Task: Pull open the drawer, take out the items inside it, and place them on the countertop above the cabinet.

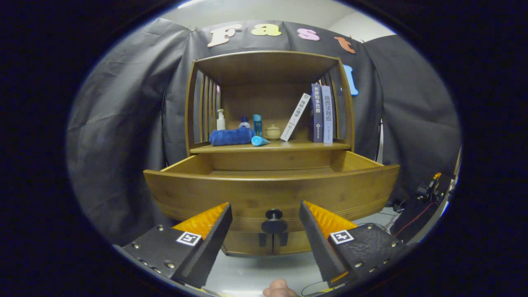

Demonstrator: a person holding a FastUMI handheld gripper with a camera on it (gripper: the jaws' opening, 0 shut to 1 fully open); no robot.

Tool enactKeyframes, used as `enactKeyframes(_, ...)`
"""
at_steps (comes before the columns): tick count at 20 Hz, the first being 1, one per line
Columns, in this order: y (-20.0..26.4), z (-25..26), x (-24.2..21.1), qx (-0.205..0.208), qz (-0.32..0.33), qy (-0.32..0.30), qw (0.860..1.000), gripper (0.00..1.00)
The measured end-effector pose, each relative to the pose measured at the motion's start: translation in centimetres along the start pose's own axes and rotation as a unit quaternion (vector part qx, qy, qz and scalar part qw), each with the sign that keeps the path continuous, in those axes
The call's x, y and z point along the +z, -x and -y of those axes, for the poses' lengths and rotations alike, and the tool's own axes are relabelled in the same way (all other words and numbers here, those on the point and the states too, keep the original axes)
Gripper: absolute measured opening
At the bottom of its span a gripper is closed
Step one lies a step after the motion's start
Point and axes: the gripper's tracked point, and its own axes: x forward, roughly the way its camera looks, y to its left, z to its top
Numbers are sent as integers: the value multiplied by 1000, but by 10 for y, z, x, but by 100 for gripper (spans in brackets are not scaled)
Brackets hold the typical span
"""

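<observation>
The wooden cabinet's drawer [270, 187] stands pulled out toward me; its inside is hidden behind its front panel. A dark round knob [274, 222] sits on the drawer front, just ahead of my fingers and between them. My gripper [266, 210] is open, with nothing held, its fingertips close to the drawer front on either side of the knob. On the countertop [305, 145] above the drawer lie a rolled blue towel [232, 136] and a light blue tube [259, 141].
On the countertop also stand a white pump bottle [221, 120], a small bottle [244, 122], a blue bottle [257, 124], a small beige pot [272, 132], a leaning white book [295, 117] and two upright books [322, 114]. Cables and gear [429, 192] lie at the right. A fingertip [279, 288] shows below the fingers.
</observation>
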Motion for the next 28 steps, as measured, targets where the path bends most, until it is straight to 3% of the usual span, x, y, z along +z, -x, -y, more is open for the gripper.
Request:
enactKeyframes(7, -42, 26, -6, -25, -3, -45, 999, 98)
enactKeyframes(9, -21, 26, -4, -7, 7, -69, 998, 98)
enactKeyframes(10, -42, 22, -5, -7, 3, -74, 997, 99)
enactKeyframes(18, -71, 24, 2, 8, 19, -56, 998, 99)
enactKeyframes(28, -140, 15, 19, -6, 38, -55, 998, 99)
